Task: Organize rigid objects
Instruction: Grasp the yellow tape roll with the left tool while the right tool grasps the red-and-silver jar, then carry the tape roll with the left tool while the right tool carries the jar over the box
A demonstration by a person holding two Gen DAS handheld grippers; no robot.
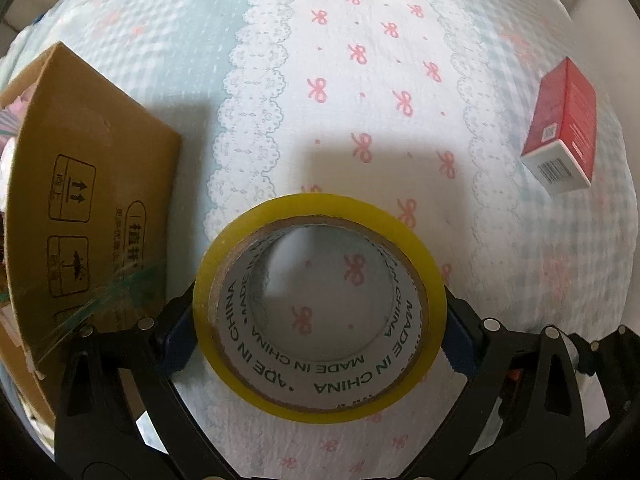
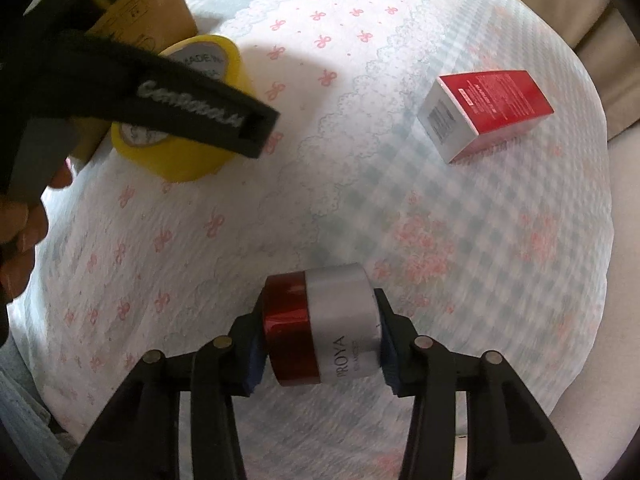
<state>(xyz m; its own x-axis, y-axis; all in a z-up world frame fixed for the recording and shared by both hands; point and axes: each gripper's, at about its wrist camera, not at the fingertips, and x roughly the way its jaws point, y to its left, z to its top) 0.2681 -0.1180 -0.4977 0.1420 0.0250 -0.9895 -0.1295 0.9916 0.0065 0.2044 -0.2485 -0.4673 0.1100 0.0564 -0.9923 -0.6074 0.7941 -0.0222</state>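
My left gripper (image 1: 320,344) is shut on a yellow roll of packing tape (image 1: 434,280), held by its outer rim just right of a brown cardboard box (image 1: 92,168). The tape roll (image 2: 192,160) and the box (image 2: 160,8) also show at the upper left of the right wrist view, partly hidden by the left gripper's body. My right gripper (image 2: 320,344) is shut on a red and silver cosmetic jar (image 2: 324,328), lying sideways between the pads above the bedspread. A red and white carton (image 1: 564,128) lies on the bed to the right; it also shows in the right wrist view (image 2: 484,112).
A white and pale blue bedspread (image 1: 360,80) with pink bows covers the bed. The cardboard box stands open at the left, with loose clear tape hanging off its side. The bed's edge falls away at the right of the right wrist view.
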